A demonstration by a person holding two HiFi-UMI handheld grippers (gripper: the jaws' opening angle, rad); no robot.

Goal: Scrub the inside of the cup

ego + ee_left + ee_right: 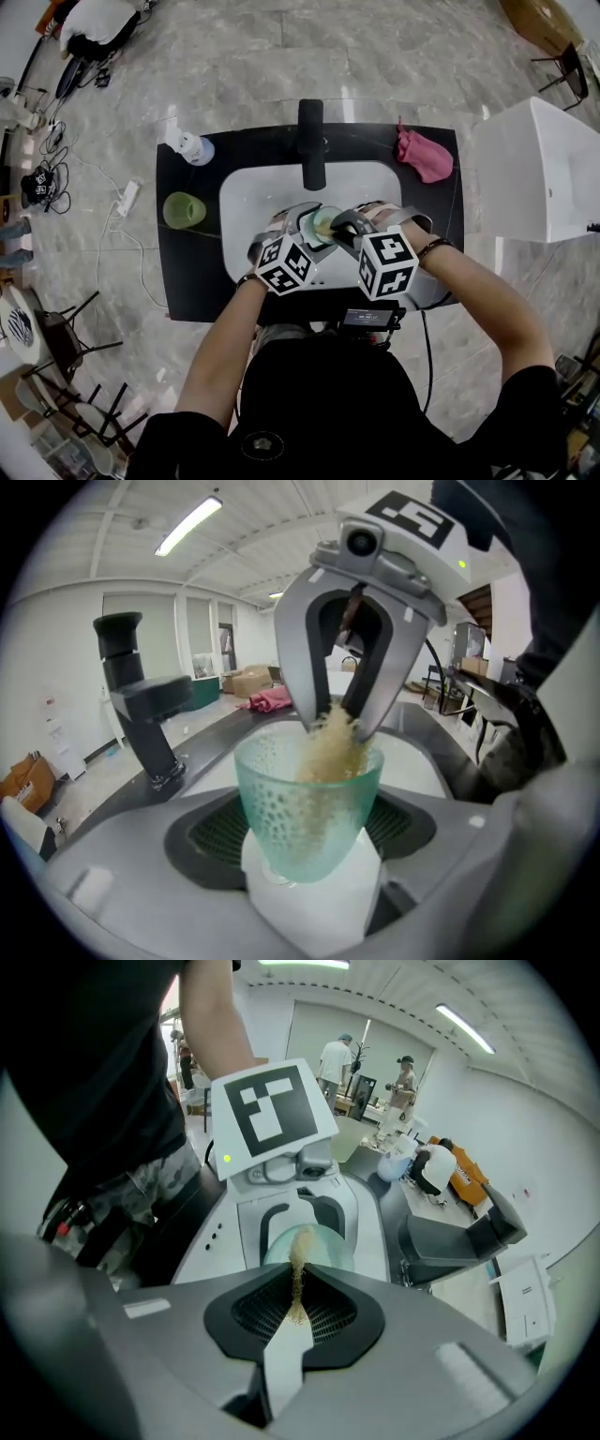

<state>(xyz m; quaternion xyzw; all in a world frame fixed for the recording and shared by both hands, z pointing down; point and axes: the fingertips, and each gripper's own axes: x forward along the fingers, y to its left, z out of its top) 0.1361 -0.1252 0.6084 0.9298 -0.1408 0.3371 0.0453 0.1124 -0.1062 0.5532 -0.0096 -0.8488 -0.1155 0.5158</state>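
A translucent green cup (305, 808) stands upright over the white sink basin (251, 202), and my left gripper (309, 860) is shut on its lower part. In the head view the cup (323, 223) shows between the two grippers. My right gripper (339, 726) comes down from above, shut on a tan scrubbing pad (330, 750) whose lower end is inside the cup. In the right gripper view the pad (299, 1262) runs as a thin strip from my right gripper (298, 1283) into the cup (326, 1245). The cup's wall hides the pad's tip.
A black faucet (311, 145) rises behind the basin on the black counter (192, 272). A pink cloth (424, 155) lies at the back right, and a second green cup (184, 210) and a white bottle (192, 146) stand at the left. A white bin (544, 169) stands to the right.
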